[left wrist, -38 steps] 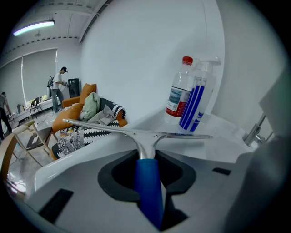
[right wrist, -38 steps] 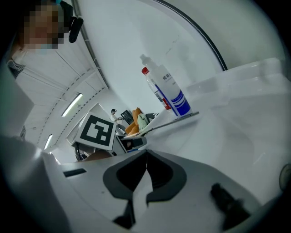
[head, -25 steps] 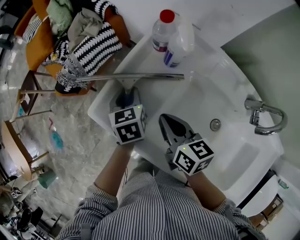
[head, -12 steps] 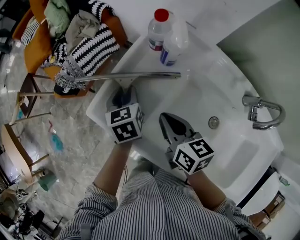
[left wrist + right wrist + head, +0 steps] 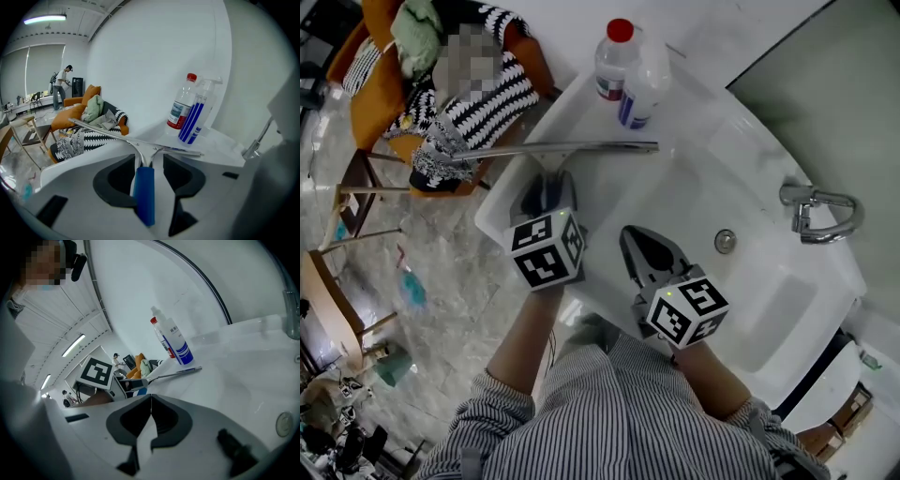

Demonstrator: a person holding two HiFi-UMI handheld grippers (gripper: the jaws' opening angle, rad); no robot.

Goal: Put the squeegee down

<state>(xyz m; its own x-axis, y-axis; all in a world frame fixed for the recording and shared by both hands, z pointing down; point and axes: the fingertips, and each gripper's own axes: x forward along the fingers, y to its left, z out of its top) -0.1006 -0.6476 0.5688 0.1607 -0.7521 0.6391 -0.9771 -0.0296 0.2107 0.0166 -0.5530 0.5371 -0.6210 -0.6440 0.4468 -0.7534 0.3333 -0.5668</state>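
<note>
The squeegee [image 5: 581, 147] lies on the white sink's near-left rim [image 5: 502, 220], its long metal blade running across the rim and its blue handle [image 5: 144, 192] pointing back at me. My left gripper [image 5: 547, 187] sits around that handle; its jaws have just been opening and now stand wide, with a gap showing between the handle and the right pad. In the left gripper view [image 5: 149, 158] the handle rests between the dark pads. My right gripper [image 5: 630, 236] hovers over the basin, shut, with nothing in it [image 5: 151, 401].
A red-capped bottle [image 5: 614, 56] and a blue-striped spray bottle [image 5: 645, 80] stand on the rim beyond the blade. The drain [image 5: 725, 241] and chrome faucet [image 5: 820, 211] are to the right. An orange chair with clothes [image 5: 441, 84] stands left of the sink.
The left gripper's jaws have spread apart around the blue handle and the gripper has eased back slightly. The squeegee stays on the rim. The right gripper has not moved.
</note>
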